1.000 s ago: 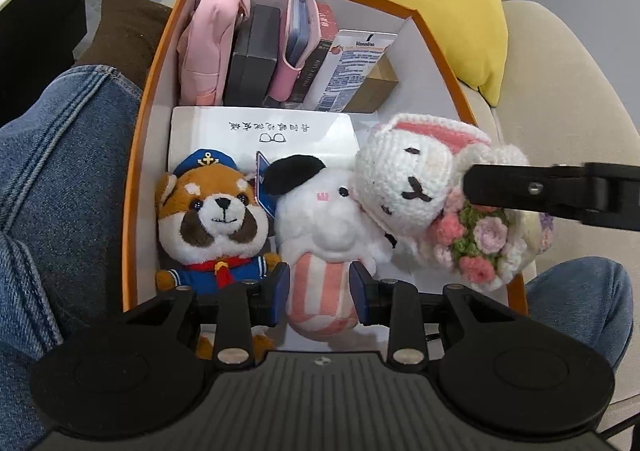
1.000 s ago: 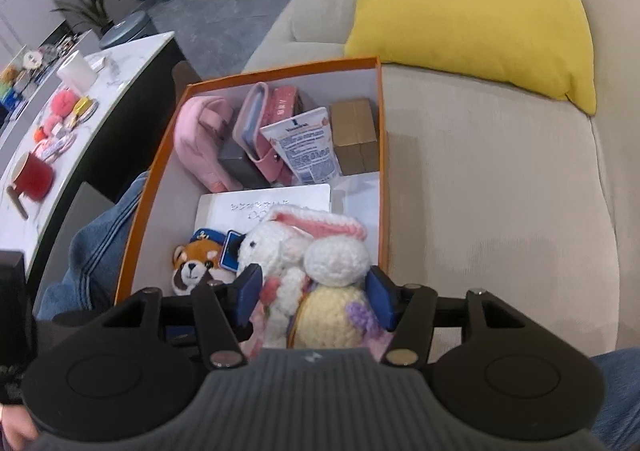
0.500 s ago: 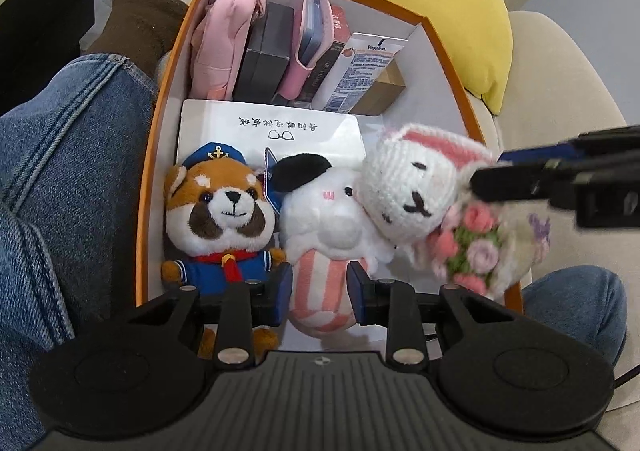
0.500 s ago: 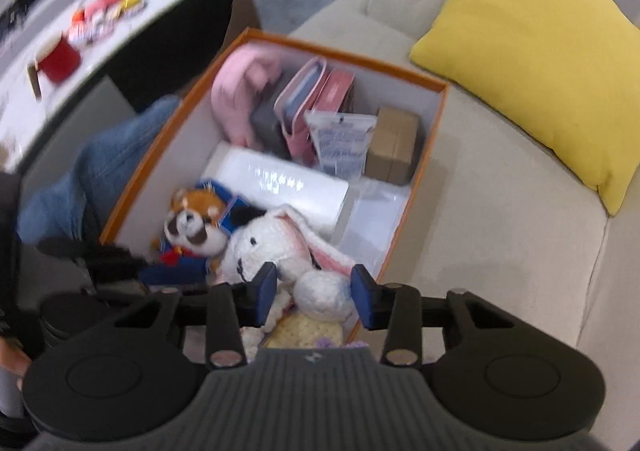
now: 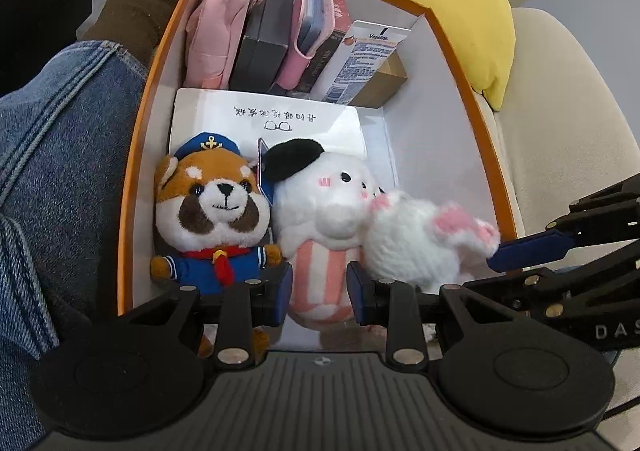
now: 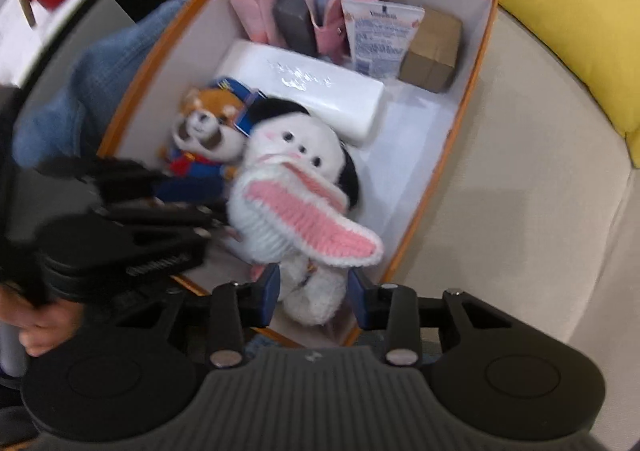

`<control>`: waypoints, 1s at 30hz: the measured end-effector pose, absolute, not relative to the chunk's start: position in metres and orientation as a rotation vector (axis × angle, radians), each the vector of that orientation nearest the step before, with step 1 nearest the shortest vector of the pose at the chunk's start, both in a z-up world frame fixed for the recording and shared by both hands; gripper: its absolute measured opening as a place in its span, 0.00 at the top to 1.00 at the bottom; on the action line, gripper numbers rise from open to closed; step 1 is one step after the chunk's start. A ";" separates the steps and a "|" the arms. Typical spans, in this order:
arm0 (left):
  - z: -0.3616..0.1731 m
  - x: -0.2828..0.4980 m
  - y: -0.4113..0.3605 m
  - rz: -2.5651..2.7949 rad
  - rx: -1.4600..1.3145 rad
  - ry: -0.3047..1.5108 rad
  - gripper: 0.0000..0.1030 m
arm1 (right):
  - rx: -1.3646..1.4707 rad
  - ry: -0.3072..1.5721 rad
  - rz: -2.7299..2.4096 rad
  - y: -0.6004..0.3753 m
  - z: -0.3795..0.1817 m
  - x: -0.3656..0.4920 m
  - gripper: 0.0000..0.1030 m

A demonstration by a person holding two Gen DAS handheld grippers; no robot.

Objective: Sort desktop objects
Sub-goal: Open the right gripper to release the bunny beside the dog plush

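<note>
The orange box (image 5: 472, 91) looks nearly packed. At six o'clock, the left gripper (image 5: 318, 289) clamps the white dog plush (image 5: 320, 211). The right gripper (image 6: 314, 291) is closing around the crochet rabbit (image 6: 280, 219), not yet settled.

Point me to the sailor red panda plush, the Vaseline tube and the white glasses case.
sailor red panda plush (image 5: 218, 207): left wrist view, on its face.
Vaseline tube (image 5: 362, 61): left wrist view, on its printed label.
white glasses case (image 6: 308, 91): right wrist view, on its lid.

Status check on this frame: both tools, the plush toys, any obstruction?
Left tool clamped on striped white plush. Right tool closing around crochet rabbit, low in orange box. Sailor plush packed alongside; tight fit.
</note>
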State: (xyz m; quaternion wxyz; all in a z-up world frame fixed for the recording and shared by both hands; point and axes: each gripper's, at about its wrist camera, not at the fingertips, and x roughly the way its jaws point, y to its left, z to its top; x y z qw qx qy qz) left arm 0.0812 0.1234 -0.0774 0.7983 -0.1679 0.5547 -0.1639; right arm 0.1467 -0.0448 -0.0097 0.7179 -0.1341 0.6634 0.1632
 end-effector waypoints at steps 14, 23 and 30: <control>-0.075 0.080 0.123 -0.358 -0.352 1.188 0.68 | -0.377 1.300 0.463 -0.031 -0.018 0.153 0.62; -0.074 0.080 0.119 -0.340 -0.310 1.196 0.68 | -0.297 1.298 0.455 -0.041 -0.028 0.161 0.59; -0.039 0.061 0.126 -0.291 -0.238 1.070 0.68 | -0.134 1.146 0.481 -0.074 0.008 0.138 0.59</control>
